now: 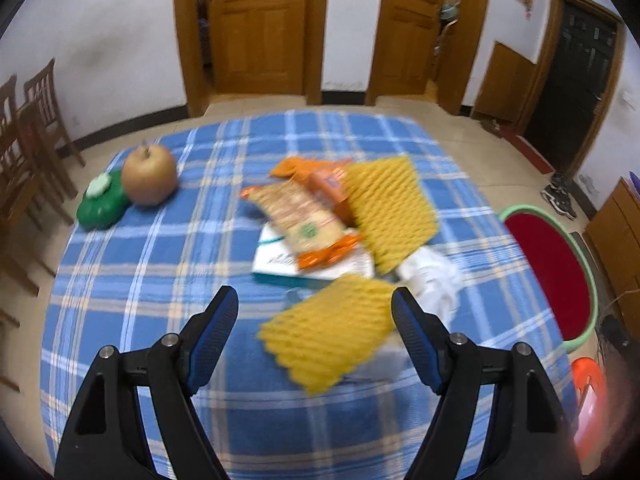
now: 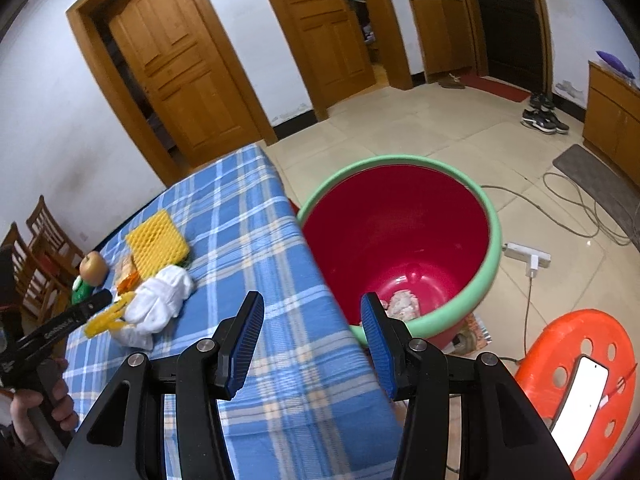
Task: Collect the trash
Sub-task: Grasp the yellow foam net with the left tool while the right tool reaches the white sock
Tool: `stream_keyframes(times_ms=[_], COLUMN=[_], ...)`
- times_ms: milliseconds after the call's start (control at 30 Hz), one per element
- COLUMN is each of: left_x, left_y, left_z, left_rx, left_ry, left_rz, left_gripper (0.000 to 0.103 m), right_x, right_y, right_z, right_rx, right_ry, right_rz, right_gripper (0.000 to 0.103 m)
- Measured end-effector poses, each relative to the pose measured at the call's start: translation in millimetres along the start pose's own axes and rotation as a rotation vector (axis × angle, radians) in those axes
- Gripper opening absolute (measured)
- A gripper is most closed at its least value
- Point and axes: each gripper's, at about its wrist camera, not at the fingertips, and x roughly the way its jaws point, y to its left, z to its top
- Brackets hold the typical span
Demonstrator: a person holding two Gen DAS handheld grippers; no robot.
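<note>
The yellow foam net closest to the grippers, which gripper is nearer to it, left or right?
Left. The left gripper is open right at the nearest yellow foam net, which lies between its fingers. The right gripper is off by the table edge, beside the red basin.

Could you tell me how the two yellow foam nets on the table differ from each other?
The nearer foam net lies between the open fingers of the left gripper; the farther foam net lies beyond, apart from it. The nearer rests mostly on the tablecloth; the farther leans on the snack wrappers. Both are yellow, ribbed mesh.
</note>
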Motion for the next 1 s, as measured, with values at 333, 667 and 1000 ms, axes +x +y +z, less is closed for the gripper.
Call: stream_keyframes(times_ms=[333, 667, 1000], left_x=[20, 15, -9], left_y=[20, 25, 39], left_z=[-11, -15, -16], left_rx=[-0.076, -0.131, -0.152], left_ry=[0.048, 0.057, 0.005], left_rz=[-0.075, -0.233, -0.313], left_gripper=[0.079, 0.042, 0.014], right_x=[15, 36, 63], right_y=[28, 63, 110], right_z=[0, 3, 0], right_rx=[-0.064, -0.126, -0.179], right_ry=[0.038, 0.07, 0.13], right_rz=[0.015, 0.054, 0.138], right_gripper=[0.052, 0.052, 0.052])
